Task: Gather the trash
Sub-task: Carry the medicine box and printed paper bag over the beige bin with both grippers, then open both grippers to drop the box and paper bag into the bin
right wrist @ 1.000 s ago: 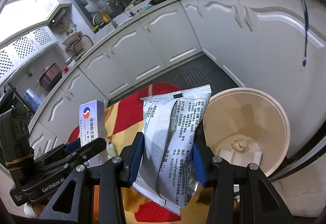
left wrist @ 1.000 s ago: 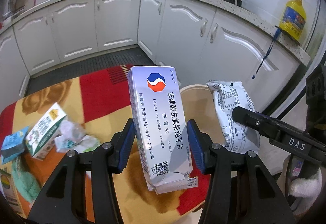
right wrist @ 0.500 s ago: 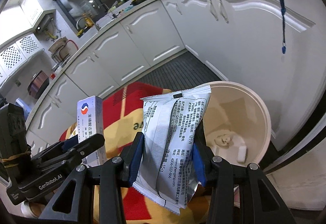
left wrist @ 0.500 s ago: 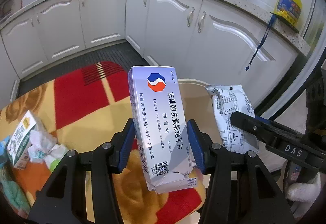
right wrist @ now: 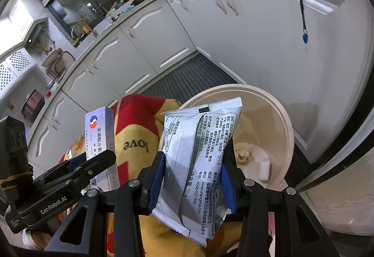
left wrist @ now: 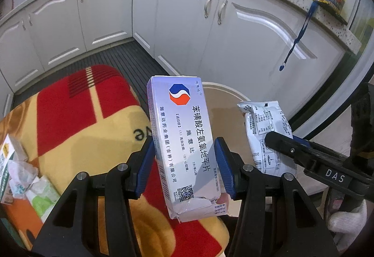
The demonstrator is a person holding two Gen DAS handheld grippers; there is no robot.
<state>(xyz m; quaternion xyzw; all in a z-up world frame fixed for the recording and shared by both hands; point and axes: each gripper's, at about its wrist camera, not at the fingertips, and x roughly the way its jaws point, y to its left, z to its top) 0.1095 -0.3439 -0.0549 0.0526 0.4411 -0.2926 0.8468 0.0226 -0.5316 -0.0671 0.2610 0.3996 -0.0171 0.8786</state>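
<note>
Box (left wrist: 184,151) & packet (right wrist: 201,163) now nearer bin (right wrist: 284,121)

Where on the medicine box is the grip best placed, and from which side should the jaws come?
Across the two narrow long sides, low on the body, coming from below its torn bottom end. The medicine box is a tall flat carton standing upright, so the left gripper pads meet flat parallel walls above the crushed flap. That is how it is held now, near the bin.
</note>
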